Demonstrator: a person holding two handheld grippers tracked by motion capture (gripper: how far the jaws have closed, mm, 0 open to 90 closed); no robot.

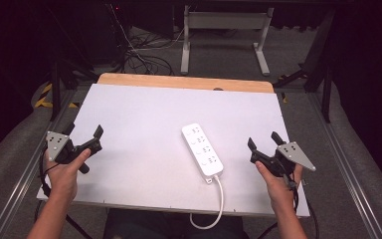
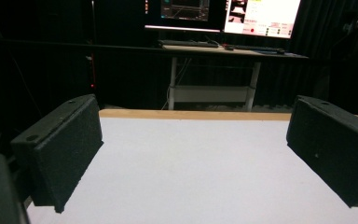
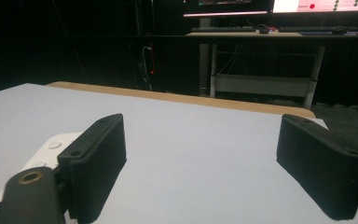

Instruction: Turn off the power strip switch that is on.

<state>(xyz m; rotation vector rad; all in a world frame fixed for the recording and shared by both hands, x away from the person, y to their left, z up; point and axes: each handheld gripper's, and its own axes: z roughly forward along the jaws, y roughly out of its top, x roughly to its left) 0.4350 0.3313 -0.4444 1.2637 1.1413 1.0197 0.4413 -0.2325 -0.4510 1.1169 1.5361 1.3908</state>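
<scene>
Both grippers were parked at the table's near corners, nothing held. Left gripper [image 1: 85, 133] sat at about 8 o'clock on the white rectangular table top [image 1: 144, 114], jaws spread wide; the left gripper view showed bare white surface between the pads, wooden far edge strip [image 2: 191, 114] beyond. Right gripper [image 1: 263, 142] sat at about 4 o'clock, jaws likewise wide apart and empty.

White plastic power strip w/ four sockets [image 1: 202, 149] lay flat slightly right of centre, long axis running roughly 11 to 5 o'clock, its white cable [image 1: 218, 204] leaving the near end and looping off the table's front edge. In the right gripper view the strip [image 3: 51, 149] poked out behind that gripper's left jaw, so it was near the right gripper but not touching.

Judgement: a neutral ready pose, hands kept wide so the strip stayed clear for either side. Right gripper is closer, prob. the one to reach. Cable overhang could drag the strip if it's lifted.
</scene>
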